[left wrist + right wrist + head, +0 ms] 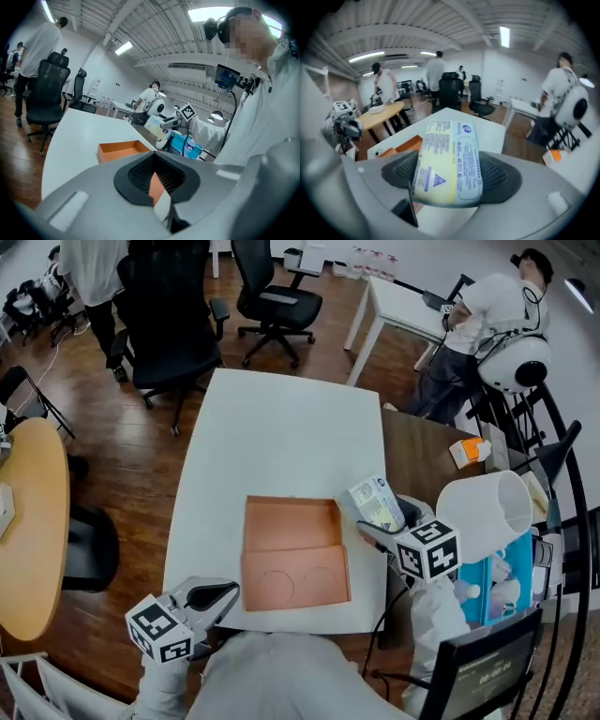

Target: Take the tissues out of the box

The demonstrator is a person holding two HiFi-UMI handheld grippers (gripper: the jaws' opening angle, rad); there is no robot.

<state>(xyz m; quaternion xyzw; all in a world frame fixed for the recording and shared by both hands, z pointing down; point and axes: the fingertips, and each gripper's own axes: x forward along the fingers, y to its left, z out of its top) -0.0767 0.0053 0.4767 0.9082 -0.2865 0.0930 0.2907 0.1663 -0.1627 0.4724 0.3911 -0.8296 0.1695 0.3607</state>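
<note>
Fingers first: the right gripper's [449, 169] pads [500, 176] stand wide apart and press on both long sides of the tissue pack [448, 152], which fills the whole gap and pokes out past the tips, label side up. The pack hangs in the air just over the right wall of the orange box [246, 521], clear of the inside. By the look of it, the lifting out is nearly done and the placing remains.

The left gripper [157, 182] sits at the near left corner of the box. Its jaws are almost together, with a thin orange sliver between them. That looks like the corner of the folded-out lid [295, 582], pinned so the box cannot slide.

To finish well, the squeeze on the pack should stay even and light. It is a soft wrapped bundle that will likely dent, and it could tip forward because so much of it sticks out. It should rise straight up until its underside clears the box wall, then travel level. The left grip ought to hold until the pack is down.

Beyond the box, the white table [281, 427] lies bare, the safest landing spot. Farther off stand office chairs [277, 296] and people at other desks.
</note>
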